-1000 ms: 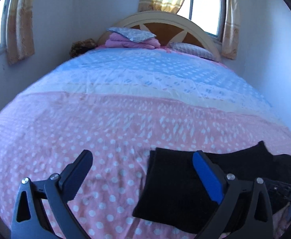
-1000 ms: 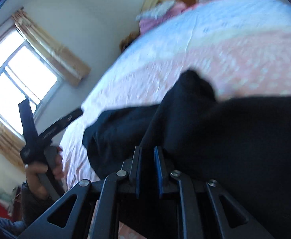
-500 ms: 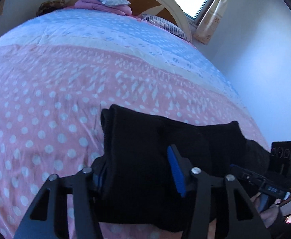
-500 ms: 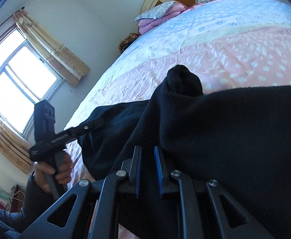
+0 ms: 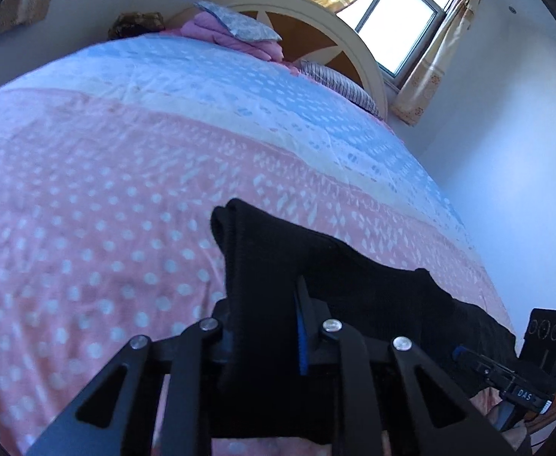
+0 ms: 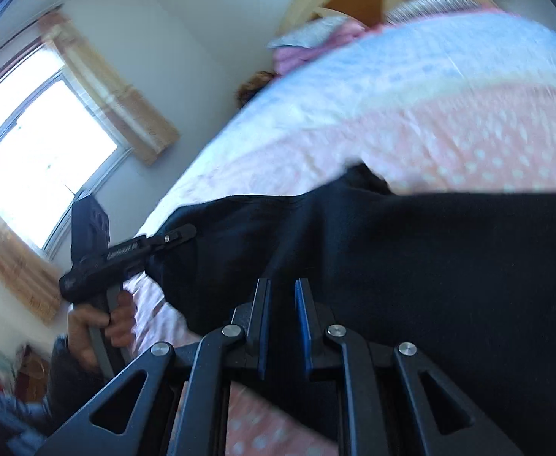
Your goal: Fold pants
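The black pants [image 5: 354,277] lie folded near the front edge of the bed, on the pink dotted part of the cover. My left gripper [image 5: 266,326] is shut on the left end of the pants; black cloth fills the space between its fingers. My right gripper [image 6: 281,323] is shut on the near edge of the pants [image 6: 430,266], with cloth between its narrow jaws. In the right wrist view the left gripper [image 6: 125,254] shows at the left, held by a hand at the pants' other end. That view is blurred.
The bed cover [image 5: 106,190] is pink with white dots near me and blue further back. Pillows and a folded pink blanket [image 5: 232,30] lie by the headboard [image 5: 316,19]. Windows with curtains [image 5: 399,30] are behind. The right wall [image 5: 525,152] runs close to the bed.
My left gripper moved right onto the pants' left end and shut on it; it was open over the bare cover. My right gripper has kept its hold and the view has swung.
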`<state>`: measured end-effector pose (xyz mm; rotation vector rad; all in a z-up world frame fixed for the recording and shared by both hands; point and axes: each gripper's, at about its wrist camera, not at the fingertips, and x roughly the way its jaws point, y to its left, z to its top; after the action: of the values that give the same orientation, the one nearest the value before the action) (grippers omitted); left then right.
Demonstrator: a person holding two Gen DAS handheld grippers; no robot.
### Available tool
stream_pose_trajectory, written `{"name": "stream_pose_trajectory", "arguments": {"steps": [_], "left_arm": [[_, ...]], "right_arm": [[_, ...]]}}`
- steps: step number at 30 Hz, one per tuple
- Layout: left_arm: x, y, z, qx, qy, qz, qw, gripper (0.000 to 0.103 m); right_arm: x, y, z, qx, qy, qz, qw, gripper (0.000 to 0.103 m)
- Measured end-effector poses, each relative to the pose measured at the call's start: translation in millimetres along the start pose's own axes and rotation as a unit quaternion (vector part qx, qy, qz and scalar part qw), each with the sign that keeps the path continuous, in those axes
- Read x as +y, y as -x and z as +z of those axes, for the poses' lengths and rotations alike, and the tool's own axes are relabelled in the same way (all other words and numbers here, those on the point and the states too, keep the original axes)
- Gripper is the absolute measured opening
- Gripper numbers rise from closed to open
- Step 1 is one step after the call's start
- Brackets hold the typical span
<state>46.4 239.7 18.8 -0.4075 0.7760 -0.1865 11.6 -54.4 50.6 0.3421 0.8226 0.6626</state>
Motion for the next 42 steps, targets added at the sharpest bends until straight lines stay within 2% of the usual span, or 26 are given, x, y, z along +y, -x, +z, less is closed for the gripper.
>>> {"name": "stream_pose_trajectory", "arguments": {"steps": [2,4,6,7,9,11,12,13,15,17,18,20,21,22,24,25,27,29,30,31,32,34,35,37,39,42], "left_arm": [[10,13,0,-0.004,0.004,0.022,0.9997,0.021],[20,6,-6,0.016,0.014,0.031,0.9993,0.021],[26,-10,-15,0.035,0.022,0.047,0.998,0.021],[29,-16,-18,0.036,0.025,0.056,0.9975,0.022],[36,-21,-19,0.028,0.04,0.047,0.9977,0.029],[39,-18,-15,0.027,0.05,0.034,0.9978,0.034],[40,-15,-10,0.03,0.053,0.039,0.9974,0.039],[39,-9,-6,0.023,0.052,0.055,0.9969,0.046],[36,13,4,-0.026,0.037,0.115,0.9923,0.051],[27,35,10,-0.076,0.011,0.168,0.9828,0.051],[18,42,11,-0.09,-0.007,0.17,0.9814,0.051],[-4,41,9,-0.089,-0.045,0.147,0.984,0.051],[-19,37,5,-0.081,-0.067,0.129,0.9861,0.051],[-35,30,-1,-0.069,-0.09,0.108,0.9876,0.051],[-61,7,-16,-0.045,-0.126,0.078,0.988,0.051],[-71,-8,-24,-0.028,-0.133,0.079,0.9876,0.051],[-76,-33,-31,0.005,-0.133,0.078,0.9881,0.051],[-68,-54,-37,0.033,-0.122,0.086,0.9883,0.053],[-62,-60,-37,0.044,-0.112,0.093,0.9884,0.053],[-55,-60,-35,0.039,-0.102,0.079,0.9909,0.053],[-49,-58,-32,0.034,-0.091,0.063,0.9933,0.053],[-42,-58,-24,0.045,-0.08,0.048,0.9946,0.053],[-40,-59,-22,0.046,-0.076,0.046,0.995,0.053],[-35,-63,-20,0.05,-0.064,0.048,0.9955,0.052],[-30,-63,-17,0.051,-0.043,0.038,0.997,0.052],[-26,-64,-12,0.056,-0.003,0.028,0.998,0.052]], "right_arm": [[11,-1,-4,0.013,0.022,0.014,1.0,0.014],[18,-16,-9,0.035,0.028,0.029,0.999,0.017],[19,-48,-18,0.079,0.022,0.029,0.996,0.024],[19,-62,-20,0.091,0.022,0.034,0.995,0.024],[27,-71,-22,0.07,0.058,0.022,0.996,0.024],[38,-76,-18,0.083,0.087,0.0,0.993,0.024],[40,-70,-15,0.08,0.082,0.003,0.993,0.024],[40,-60,-11,0.067,0.074,0.014,0.995,0.024],[37,-36,-6,0.031,0.065,0.019,0.997,0.024],[29,-9,2,-0.006,0.063,-0.012,0.998,0.024],[20,1,8,-0.021,0.06,-0.041,0.997,0.024],[4,4,17,-0.022,0.052,-0.12,0.991,0.024],[-11,-9,23,0.006,0.041,-0.185,0.982,0.024],[-27,-22,27,0.037,0.025,-0.21,0.977,0.024],[-45,-34,33,0.021,0.005,-0.185,0.982,0.026],[-45,-39,36,0.007,0.013,-0.175,0.985,0.033],[-41,-43,41,0.011,0.017,-0.159,0.987,0.041],[-33,-25,43,-0.013,-0.001,-0.134,0.991,0.041],[-31,-6,39,-0.03,-0.007,-0.108,0.994,0.041],[-29,4,38,-0.038,-0.004,-0.101,0.994,0.041],[-28,19,33,-0.045,0.003,-0.11,0.993,0.041],[-36,47,15,-0.045,0.009,-0.158,0.986,0.041],[-46,60,3,-0.034,0.003,-0.183,0.982,0.041],[-75,74,-22,0.025,-0.026,-0.223,0.974,0.041],[-80,98,-43,0.028,-0.041,-0.176,0.983,0.041],[-78,116,-52,0.055,-0.076,-0.18,0.979,0.041]]}}
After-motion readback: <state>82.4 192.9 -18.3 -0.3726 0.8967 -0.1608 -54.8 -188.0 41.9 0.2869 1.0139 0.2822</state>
